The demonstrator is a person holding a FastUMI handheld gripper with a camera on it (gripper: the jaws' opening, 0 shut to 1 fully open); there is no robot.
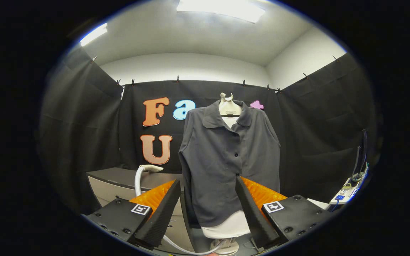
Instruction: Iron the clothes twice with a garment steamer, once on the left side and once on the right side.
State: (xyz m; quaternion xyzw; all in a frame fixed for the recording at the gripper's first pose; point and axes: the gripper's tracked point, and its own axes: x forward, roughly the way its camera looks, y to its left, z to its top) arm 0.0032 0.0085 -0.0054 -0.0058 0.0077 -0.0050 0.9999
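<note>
gripper [208, 192]: fingers spread, empty; grey shirt [226, 160] on mannequin beyond. step: pre-grasp. next: reach left to steamer head [150, 168].

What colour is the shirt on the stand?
Dark grey shirt, seen in the gripper view beyond the open gripper.

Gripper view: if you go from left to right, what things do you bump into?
Steamer head on its white hose, on the cabinet → grey button-up shirt on a mannequin, seen beyond the open gripper → power strip with plugs at the far right.
</note>
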